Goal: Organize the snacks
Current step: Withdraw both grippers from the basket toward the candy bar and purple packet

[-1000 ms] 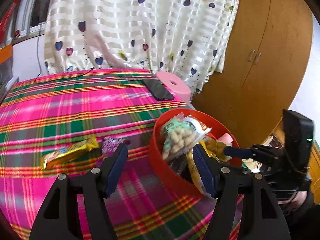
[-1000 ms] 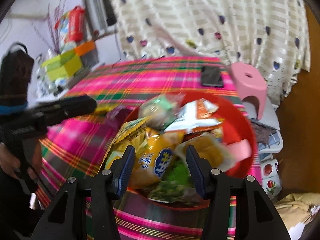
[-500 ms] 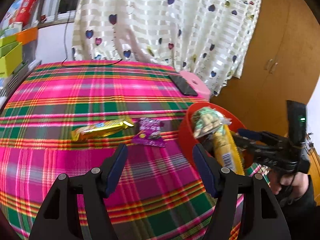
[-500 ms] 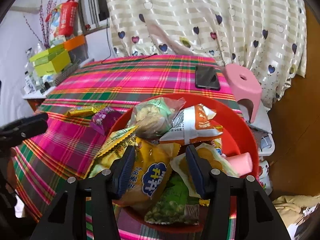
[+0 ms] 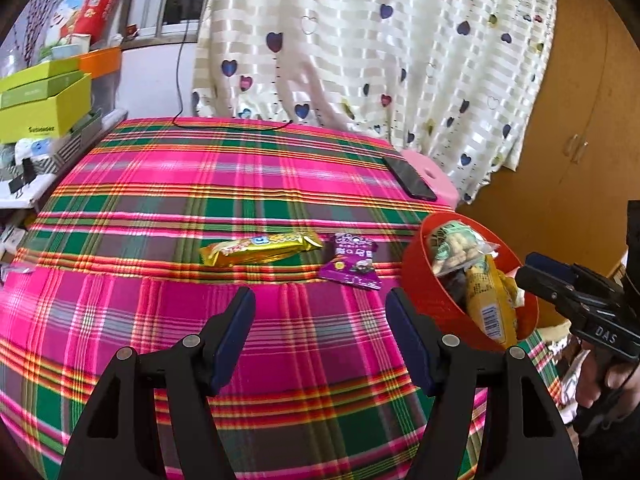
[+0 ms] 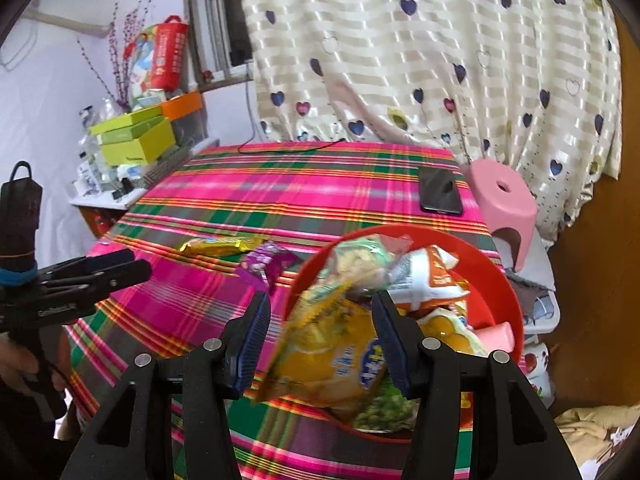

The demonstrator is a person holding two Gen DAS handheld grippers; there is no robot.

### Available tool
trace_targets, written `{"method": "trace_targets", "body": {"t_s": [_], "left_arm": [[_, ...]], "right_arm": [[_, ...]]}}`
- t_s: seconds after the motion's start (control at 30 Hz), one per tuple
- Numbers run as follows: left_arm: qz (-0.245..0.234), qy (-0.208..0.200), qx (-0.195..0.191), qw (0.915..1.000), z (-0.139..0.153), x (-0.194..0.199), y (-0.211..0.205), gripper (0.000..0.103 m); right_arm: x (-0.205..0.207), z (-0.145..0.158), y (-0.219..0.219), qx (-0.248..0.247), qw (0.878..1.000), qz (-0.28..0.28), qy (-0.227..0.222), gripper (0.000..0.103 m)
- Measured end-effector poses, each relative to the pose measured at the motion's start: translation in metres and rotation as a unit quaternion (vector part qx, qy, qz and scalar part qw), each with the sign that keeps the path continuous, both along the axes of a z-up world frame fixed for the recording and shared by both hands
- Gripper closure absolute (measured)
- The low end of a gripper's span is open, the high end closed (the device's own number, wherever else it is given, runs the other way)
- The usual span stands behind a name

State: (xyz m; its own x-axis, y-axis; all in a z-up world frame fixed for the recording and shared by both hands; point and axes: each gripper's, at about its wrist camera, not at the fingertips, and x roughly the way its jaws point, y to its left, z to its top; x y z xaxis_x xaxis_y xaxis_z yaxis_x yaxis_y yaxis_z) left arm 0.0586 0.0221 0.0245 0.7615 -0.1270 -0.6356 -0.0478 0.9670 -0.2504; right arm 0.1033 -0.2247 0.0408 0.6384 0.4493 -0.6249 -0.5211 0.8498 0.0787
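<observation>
A red bowl (image 6: 500, 276) full of snack packets stands at the table's right front corner; it also shows in the left wrist view (image 5: 432, 300). A yellow packet (image 6: 340, 360) leans out over the bowl's rim, between the open fingers of my right gripper (image 6: 320, 336); no grip on it shows. A gold snack bar (image 5: 260, 248) and a purple packet (image 5: 354, 260) lie on the plaid cloth, ahead of my open, empty left gripper (image 5: 320, 332). Both also show in the right wrist view, the bar (image 6: 216, 246) and the packet (image 6: 266, 262).
A black phone (image 6: 440, 196) lies at the table's far right edge. A pink stool (image 6: 502, 196) stands beyond it. Green boxes (image 6: 136, 140) and clutter fill a shelf at the left. A heart-print curtain and a wooden cupboard stand behind.
My left gripper has pulled back and swung left, away from the bowl, so the bar and purple packet now lie ahead of it. The yellow packet has tipped further over the bowl's rim.
</observation>
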Motion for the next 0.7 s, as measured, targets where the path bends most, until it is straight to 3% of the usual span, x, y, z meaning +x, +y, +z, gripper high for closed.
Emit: {"method": "trace_targets", "body": {"t_s": [0.7], "left_arm": [[0.016, -0.002, -0.023, 0.9996, -0.006, -0.015, 0.028, 0.035]], "right_arm": [[-0.008, -0.003, 0.057, -0.003, 0.999, 0.048, 0.017, 0.051]]}}
